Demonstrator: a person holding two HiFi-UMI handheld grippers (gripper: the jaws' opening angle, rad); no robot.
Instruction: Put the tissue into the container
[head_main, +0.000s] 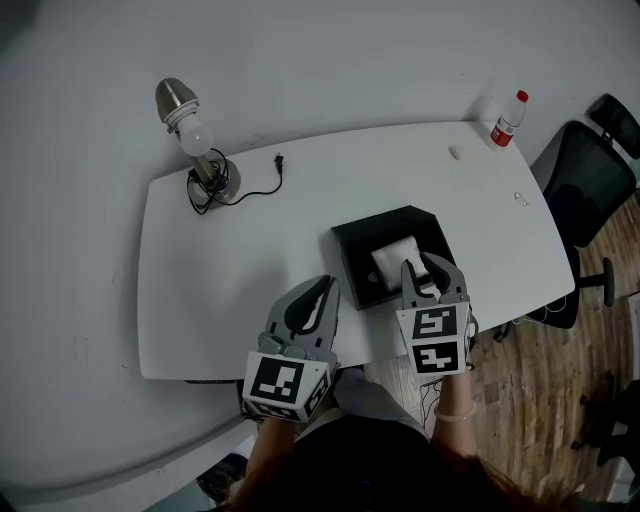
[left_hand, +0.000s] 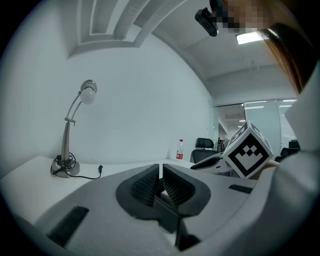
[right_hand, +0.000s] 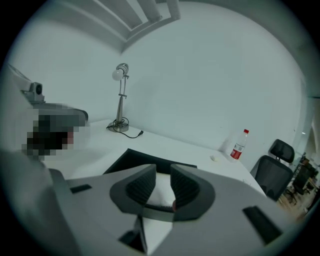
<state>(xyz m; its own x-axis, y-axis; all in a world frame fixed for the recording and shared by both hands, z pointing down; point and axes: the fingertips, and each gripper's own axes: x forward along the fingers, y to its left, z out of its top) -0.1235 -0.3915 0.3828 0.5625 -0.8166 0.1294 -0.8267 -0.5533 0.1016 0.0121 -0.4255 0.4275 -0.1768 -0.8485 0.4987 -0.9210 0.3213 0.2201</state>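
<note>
A black container (head_main: 345, 240) stands on the white table (head_main: 220, 270), with a folded white tissue (head_main: 393, 260) lying inside it. My right gripper (head_main: 421, 268) hovers over the container's near right part, just beside the tissue. In the right gripper view the container (right_hand: 131, 156) and the tissue (right_hand: 159, 192) show through the narrow gap of the right gripper (right_hand: 161, 175); the pads do not press on the tissue. My left gripper (head_main: 324, 288) is at the table's front edge, left of the container. In its own view the left gripper (left_hand: 161, 172) is shut and empty.
A desk lamp (head_main: 195, 140) with a coiled cable and plug (head_main: 278, 160) stands at the back left. A red-capped bottle (head_main: 508, 118) and a small white scrap (head_main: 456, 153) are at the back right. A black office chair (head_main: 590, 180) stands beyond the table's right end.
</note>
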